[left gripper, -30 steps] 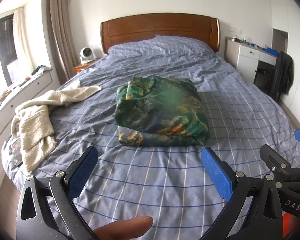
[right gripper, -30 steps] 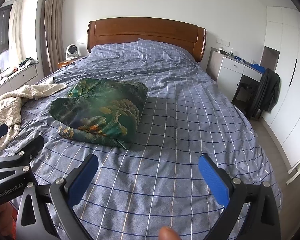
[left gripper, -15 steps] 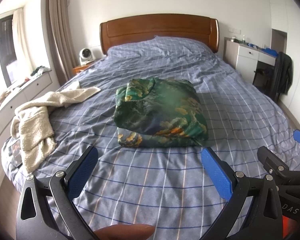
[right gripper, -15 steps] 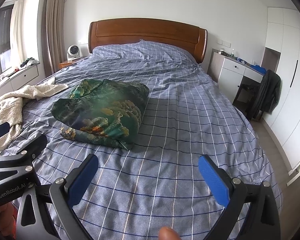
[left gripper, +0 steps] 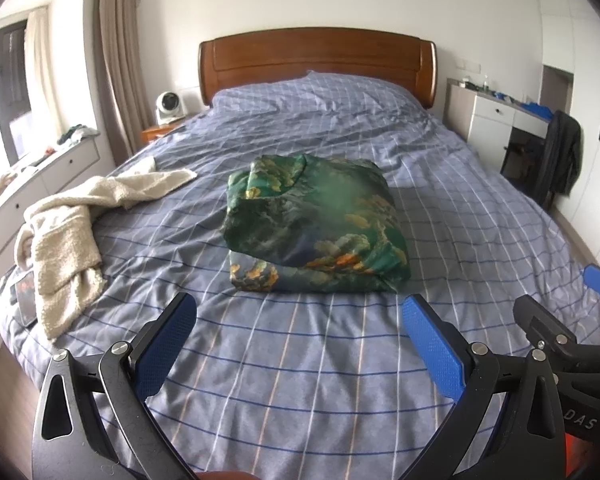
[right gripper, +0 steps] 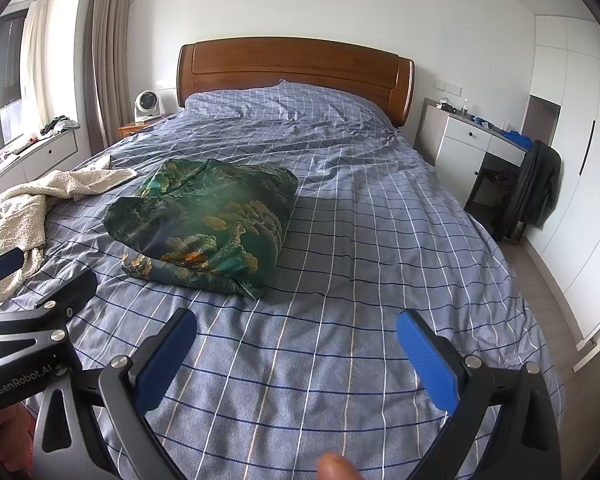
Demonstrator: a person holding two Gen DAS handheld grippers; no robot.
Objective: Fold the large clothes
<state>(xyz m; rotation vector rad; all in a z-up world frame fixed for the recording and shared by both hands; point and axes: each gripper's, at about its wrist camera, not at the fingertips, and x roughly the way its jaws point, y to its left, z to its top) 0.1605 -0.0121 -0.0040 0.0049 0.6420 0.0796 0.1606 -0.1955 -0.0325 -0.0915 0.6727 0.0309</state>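
Both hand-held grippers, left (left gripper: 298, 326) and right (right gripper: 296, 340), have been drawn back slightly, spread and empty; the green garment (left gripper: 316, 226) lies folded, so the cream garment (left gripper: 66, 236) seemingly comes next.

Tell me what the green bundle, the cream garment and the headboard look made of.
Green bundle: thin, smooth fabric with a slight sheen, maybe satin or polyester; soft highlights on the printed folds. Cream garment: nubby, matte pile, likely fleece or terry. Headboard: reddish-brown wood or veneer, glossy finish, with reflections along its panels.

Soft daylight from the window (left gripper: 16, 92), heavy fisheye bending, perhaps lens haze mid-frame.
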